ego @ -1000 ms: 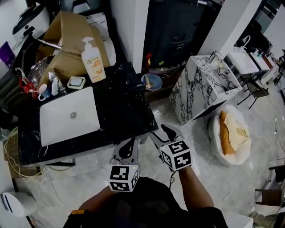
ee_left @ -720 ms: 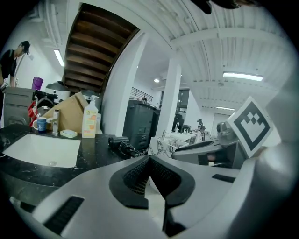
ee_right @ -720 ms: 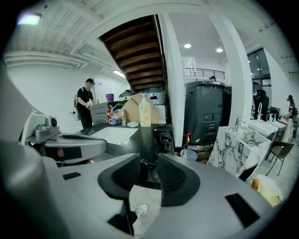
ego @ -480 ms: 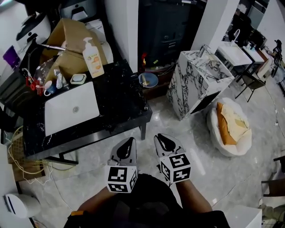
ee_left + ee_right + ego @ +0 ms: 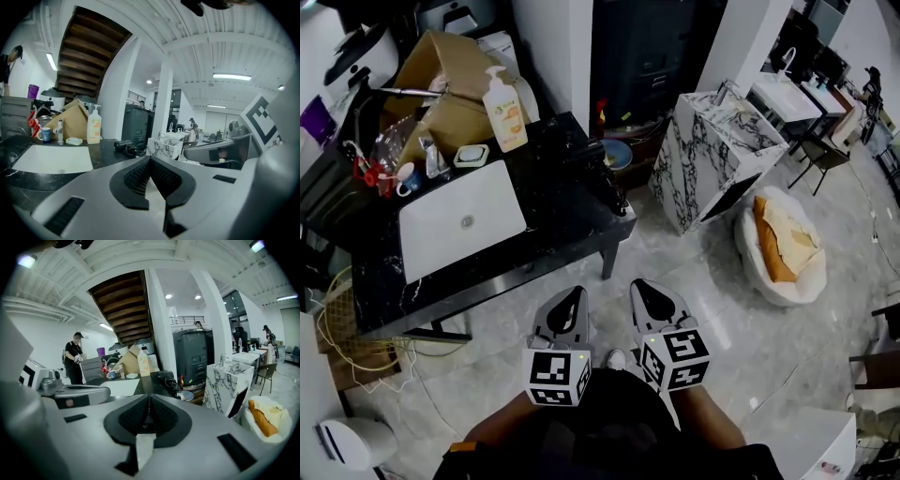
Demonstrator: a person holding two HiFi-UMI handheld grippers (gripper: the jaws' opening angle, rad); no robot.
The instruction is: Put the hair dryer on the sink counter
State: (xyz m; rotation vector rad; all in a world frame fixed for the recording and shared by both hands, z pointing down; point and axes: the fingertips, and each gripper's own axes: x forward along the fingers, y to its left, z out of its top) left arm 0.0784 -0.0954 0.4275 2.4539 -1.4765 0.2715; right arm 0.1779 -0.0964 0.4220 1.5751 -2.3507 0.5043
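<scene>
Ahead and to the left of the left gripper (image 5: 572,298), the white sink (image 5: 431,234) set in the black counter (image 5: 562,220) holds nothing, and a mug (image 5: 410,178) beyond it has small items that I cannot identify. The hair dryer (image 5: 124,146) already lies on the counter's right end, roughly straight ahead between both grippers, its long axis pointing away from them; neither looks clearly nearer. The left gripper is clenched and empty. The right gripper (image 5: 645,291) is closing flat on nothing. Further right, a round floor bed (image 5: 806,295) holds an orange cloth.
</scene>
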